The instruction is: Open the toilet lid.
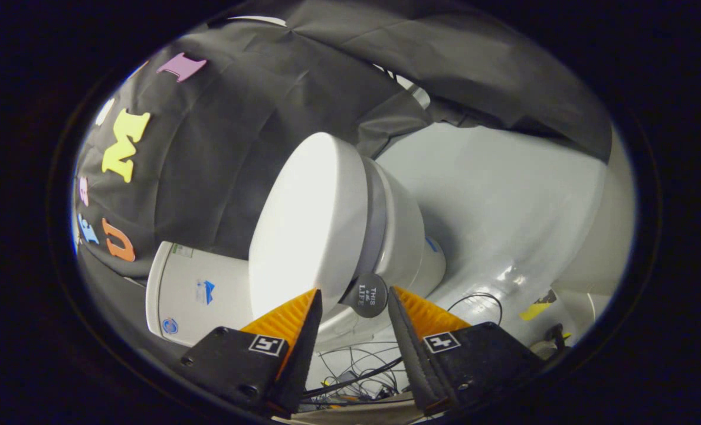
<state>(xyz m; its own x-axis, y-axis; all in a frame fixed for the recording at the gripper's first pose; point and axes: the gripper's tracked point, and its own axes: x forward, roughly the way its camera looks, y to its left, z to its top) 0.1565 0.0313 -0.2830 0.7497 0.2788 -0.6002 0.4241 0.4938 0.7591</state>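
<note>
Now the toilet (398, 236) sits ahead on the pale floor (504, 195), view rolled, tank (191, 289) to the left w/ the lid (309, 224) closed over the bowl. Lid's long axis runs from tank end away to far front. My gripper (353, 301) is wide open, holding nothing. Small round tab (367, 295) on lid edge sits btwn my fingers. Approach step, I reckon; next: close on tab, swing lid toward tank.

Rolled gripper-mounted fisheye, near toilet (338, 230)
</note>
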